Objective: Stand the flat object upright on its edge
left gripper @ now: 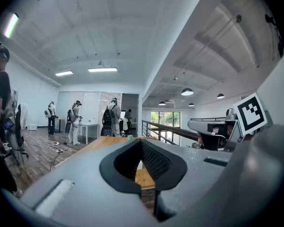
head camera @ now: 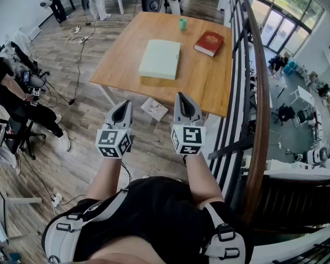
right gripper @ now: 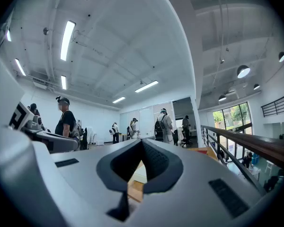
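At the far left a seated person [head camera: 11, 95] is well clear of you, so nothing crowds your approach. Your left gripper [head camera: 121, 106] hangs in front of your body, over the floor and short of the worktop [head camera: 212, 89]. Its fingers are pressed together with nothing between them, which suits carrying rather than grasping. Just ahead, a small white item [head camera: 154, 109] lies on the floor by the worktop's near edge. The flat box [head camera: 160, 59], pale green, lies on its broad side near the middle of the worktop, well apart from both grippers, so the task looks not yet begun. Your right gripper [head camera: 182, 99] is level with the left, fingers likewise closed on nothing. Beyond it stands a small green cup [head camera: 182, 23], and further right a red book [head camera: 209, 43] also lies flat. A railing [head camera: 253, 109] bounds your right side, so you will likely come at the box from the near edge.
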`<state>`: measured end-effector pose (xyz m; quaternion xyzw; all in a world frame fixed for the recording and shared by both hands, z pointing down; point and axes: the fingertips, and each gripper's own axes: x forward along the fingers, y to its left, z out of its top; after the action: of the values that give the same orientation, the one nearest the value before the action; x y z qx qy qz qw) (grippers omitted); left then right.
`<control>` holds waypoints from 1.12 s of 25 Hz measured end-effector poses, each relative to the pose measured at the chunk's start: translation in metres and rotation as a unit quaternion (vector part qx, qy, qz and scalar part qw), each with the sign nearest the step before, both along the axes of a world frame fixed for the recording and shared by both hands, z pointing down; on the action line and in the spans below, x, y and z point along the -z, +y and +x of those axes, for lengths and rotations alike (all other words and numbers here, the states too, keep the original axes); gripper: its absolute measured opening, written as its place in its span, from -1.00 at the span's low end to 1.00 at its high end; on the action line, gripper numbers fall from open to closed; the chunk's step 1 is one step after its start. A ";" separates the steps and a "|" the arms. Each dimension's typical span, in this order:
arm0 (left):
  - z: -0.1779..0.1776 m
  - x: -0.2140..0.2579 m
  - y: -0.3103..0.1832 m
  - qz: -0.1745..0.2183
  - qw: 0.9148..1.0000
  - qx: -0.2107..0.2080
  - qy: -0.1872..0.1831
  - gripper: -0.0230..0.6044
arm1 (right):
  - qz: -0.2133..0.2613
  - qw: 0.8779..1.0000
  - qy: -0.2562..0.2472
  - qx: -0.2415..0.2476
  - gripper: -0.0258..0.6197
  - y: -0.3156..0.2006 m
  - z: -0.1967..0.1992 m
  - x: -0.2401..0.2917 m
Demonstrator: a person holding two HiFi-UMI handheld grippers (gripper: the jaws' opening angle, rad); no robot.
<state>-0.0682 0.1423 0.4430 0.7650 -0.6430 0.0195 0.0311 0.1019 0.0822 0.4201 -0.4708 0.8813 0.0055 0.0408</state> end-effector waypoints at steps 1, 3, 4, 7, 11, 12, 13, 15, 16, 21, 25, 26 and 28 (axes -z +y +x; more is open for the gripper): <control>0.001 -0.002 0.000 -0.001 1.000 0.000 0.000 -0.91 | 0.002 1.000 -0.005 0.003 -0.91 0.001 0.000 0.000; 0.002 -0.003 0.002 -0.002 1.000 -0.002 0.000 -0.91 | 0.007 1.000 -0.010 0.006 -0.91 0.005 -0.001 0.001; 0.002 -0.003 0.002 -0.002 1.000 -0.002 0.000 -0.91 | 0.010 1.000 -0.008 0.005 -0.91 0.006 -0.002 0.001; -0.001 -0.001 0.007 -0.002 1.000 -0.004 0.002 -0.91 | 0.011 1.000 0.003 0.002 -0.91 0.012 -0.008 0.002; -0.007 -0.004 0.012 -0.007 1.000 -0.011 0.007 -0.91 | 0.006 1.000 0.004 -0.002 -0.91 0.016 -0.017 0.002; -0.009 -0.006 0.014 -0.009 1.000 -0.014 0.008 -0.91 | 0.005 1.000 0.004 -0.003 -0.91 0.017 -0.021 0.001; -0.011 -0.007 0.015 -0.010 1.000 -0.017 0.009 -0.91 | 0.005 1.000 0.006 -0.004 -0.91 0.019 -0.025 0.001; -0.017 -0.010 0.019 -0.010 1.000 -0.022 0.010 -0.91 | 0.005 1.000 0.007 -0.006 -0.91 0.024 -0.034 -0.001; -0.020 -0.011 0.021 -0.009 1.000 -0.025 0.010 -0.91 | 0.005 1.000 0.007 -0.007 -0.91 0.026 -0.038 -0.002; -0.038 -0.018 0.032 -0.010 0.999 -0.041 0.009 -0.91 | 0.006 1.000 0.010 -0.017 -0.91 0.043 -0.056 -0.009; -0.055 -0.026 0.038 -0.015 0.999 -0.044 0.012 -0.91 | 0.002 1.000 0.011 -0.024 -0.91 0.052 -0.068 -0.016; -0.059 -0.028 0.039 -0.015 0.999 -0.044 0.014 -0.91 | 0.001 1.000 0.012 -0.024 -0.91 0.052 -0.071 -0.018; -0.067 -0.032 0.039 -0.014 0.999 -0.044 0.016 -0.91 | 0.002 1.000 0.014 -0.026 -0.91 0.051 -0.077 -0.020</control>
<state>-0.1347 0.1811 0.4752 0.7924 -0.6076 0.0172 0.0511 0.0249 0.1335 0.4398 -0.4933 0.8692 0.0149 0.0291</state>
